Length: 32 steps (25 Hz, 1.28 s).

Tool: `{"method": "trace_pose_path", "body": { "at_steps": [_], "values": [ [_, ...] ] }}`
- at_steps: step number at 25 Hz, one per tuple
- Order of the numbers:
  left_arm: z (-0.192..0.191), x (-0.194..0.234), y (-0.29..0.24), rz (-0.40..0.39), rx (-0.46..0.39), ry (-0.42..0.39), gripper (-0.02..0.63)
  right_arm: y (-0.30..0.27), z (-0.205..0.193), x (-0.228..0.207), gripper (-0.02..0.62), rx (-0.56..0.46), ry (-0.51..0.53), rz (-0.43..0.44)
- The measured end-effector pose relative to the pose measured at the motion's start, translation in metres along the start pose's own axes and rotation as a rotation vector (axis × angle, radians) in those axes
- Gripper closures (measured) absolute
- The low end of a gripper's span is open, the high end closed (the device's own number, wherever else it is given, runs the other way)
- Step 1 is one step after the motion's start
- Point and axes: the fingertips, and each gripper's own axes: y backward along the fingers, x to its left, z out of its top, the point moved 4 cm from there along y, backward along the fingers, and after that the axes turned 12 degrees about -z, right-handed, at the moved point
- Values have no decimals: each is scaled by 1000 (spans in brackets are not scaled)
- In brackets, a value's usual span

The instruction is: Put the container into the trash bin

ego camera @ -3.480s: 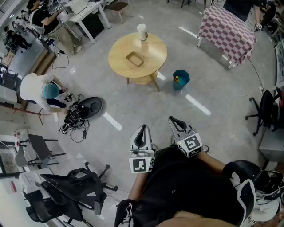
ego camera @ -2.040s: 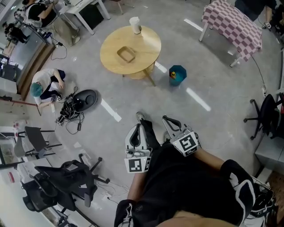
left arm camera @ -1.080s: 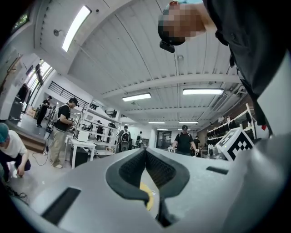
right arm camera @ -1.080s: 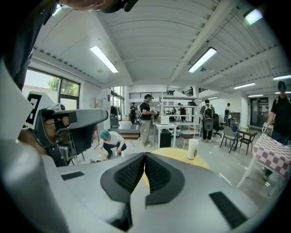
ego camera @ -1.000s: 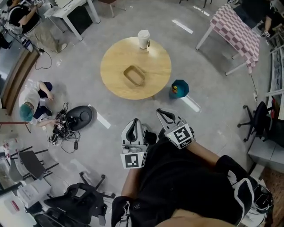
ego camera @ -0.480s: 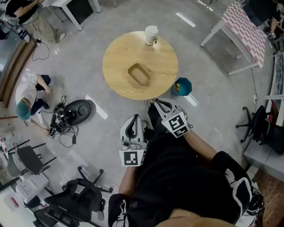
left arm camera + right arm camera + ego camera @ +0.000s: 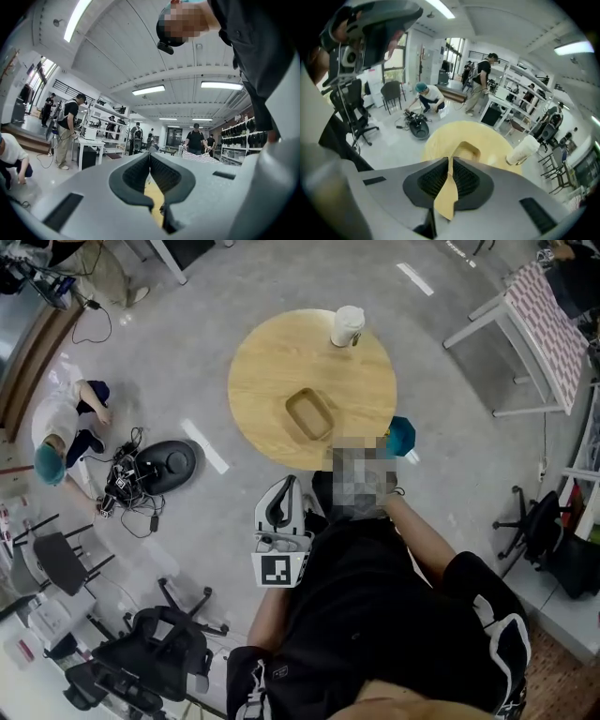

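A shallow brown container (image 7: 310, 415) lies near the front of the round wooden table (image 7: 272, 371); in the right gripper view the container (image 7: 468, 151) shows just past the jaw tips. The teal trash bin (image 7: 403, 434) stands on the floor at the table's right side, partly hidden. My right gripper (image 7: 450, 160) is shut with nothing in it and tilts down over the table's near edge; a mosaic patch covers it in the head view. My left gripper (image 7: 287, 486) is shut and empty, held level in front of my body, short of the table.
A white paper cup (image 7: 347, 326) stands at the table's far edge. A person (image 7: 56, 442) crouches on the floor at left beside a black round device (image 7: 167, 463) with cables. Black office chairs (image 7: 141, 652) stand at lower left, a checkered-cloth table (image 7: 553, 324) at upper right.
I have walked up to the table, which now lies right in front of me. My right gripper has gone forward and dipped toward the table edge. My left gripper came along, still level.
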Motion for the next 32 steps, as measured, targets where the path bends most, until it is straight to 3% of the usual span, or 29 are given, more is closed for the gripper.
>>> {"method": "trace_pose_path", "body": {
  "at_steps": [7, 12, 25, 32],
  "values": [
    [-14, 38, -48, 47, 42, 61, 596, -86, -43, 1, 558, 168, 365, 114],
    [-20, 61, -67, 81, 65, 85, 595, -124, -67, 2, 531, 226, 540, 161],
    [-29, 81, -77, 141, 80, 111, 595, -168, -93, 12, 500, 277, 721, 222],
    [-26, 76, -55, 158, 68, 103, 595, -167, -86, 20, 552, 257, 746, 195]
  ]
}}
